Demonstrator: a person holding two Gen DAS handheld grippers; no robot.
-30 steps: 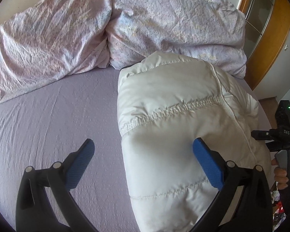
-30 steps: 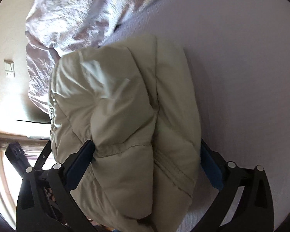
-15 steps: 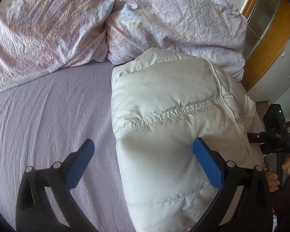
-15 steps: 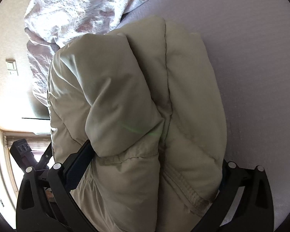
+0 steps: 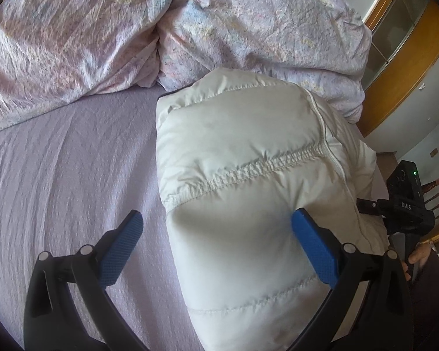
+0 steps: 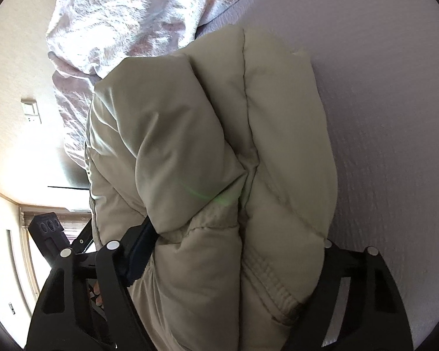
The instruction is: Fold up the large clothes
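A white puffer jacket (image 5: 243, 169) lies folded into a thick bundle on the lilac bed sheet (image 5: 67, 169). My left gripper (image 5: 216, 234) is open, its right finger (image 5: 313, 248) pressed against the jacket's top and its left finger (image 5: 123, 245) over the sheet. In the right wrist view the jacket (image 6: 219, 161) fills the frame. My right gripper (image 6: 234, 251) is open wide with the bundle's edge between its fingers; the left finger (image 6: 137, 251) shows, the right one is hidden by fabric. The right gripper also shows in the left wrist view (image 5: 406, 204), at the jacket's right side.
A crumpled pink floral duvet (image 5: 161, 29) is heaped along the far side of the bed, touching the jacket's far end. A wooden wardrobe (image 5: 401, 58) stands at the right beyond the bed edge. A wall and light switch (image 6: 30, 111) show in the right wrist view.
Both grippers have moved in on the jacket. The bundle has slid deeper between the right gripper's fingers and now hides its right finger. Both stayed open.
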